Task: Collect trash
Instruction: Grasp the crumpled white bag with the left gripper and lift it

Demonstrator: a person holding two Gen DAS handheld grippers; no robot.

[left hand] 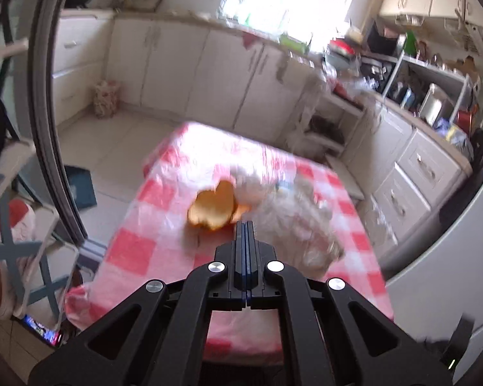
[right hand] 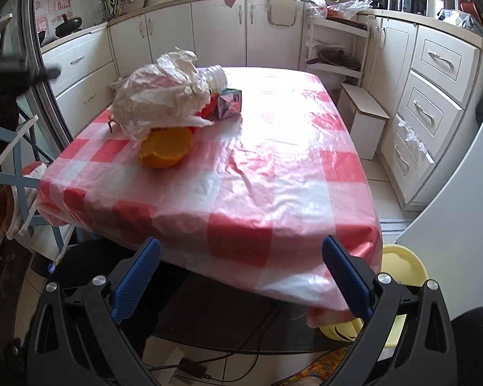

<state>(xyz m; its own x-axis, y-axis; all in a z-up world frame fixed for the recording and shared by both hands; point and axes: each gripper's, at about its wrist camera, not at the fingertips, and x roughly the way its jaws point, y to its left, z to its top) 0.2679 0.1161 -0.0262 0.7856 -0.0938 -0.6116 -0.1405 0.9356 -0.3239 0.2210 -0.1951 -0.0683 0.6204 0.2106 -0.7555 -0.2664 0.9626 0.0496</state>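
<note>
A cream-cabinet kitchen surrounds a desk point(right hand: 273, 173) spread with a red-and-white checked plastic cloth, and all the trash sits together toward its far left part. Nearest is a hollow orange peel point(right hand: 165, 148), lying on the cloth like a cup, touching the underside of a crumpled white plastic bag point(right hand: 162, 96) that drapes over something red; a clear plastic bottle point(right hand: 216, 78) pokes out from beneath the bag at the back, and a small drink carton point(right hand: 230, 103) lies just beside it. Judging by this, collection has hardly begun: every piece is on the desk, nothing is carried, and no bin or open sack is clearly identifiable, though a yellow round container point(right hand: 399, 276) shows below the desk's near right corner. The left hand-held gripper point(left hand: 245, 225) has its fingers pressed flat together with nothing between them, the tips hovering just at the near edge of the orange peel; that view is blurred, so contact cannot be confirmed. The right hand-held gripper point(right hand: 241, 276) is spread wide and empty, hanging at the near edge of the desk, well apart from the pile.
</note>
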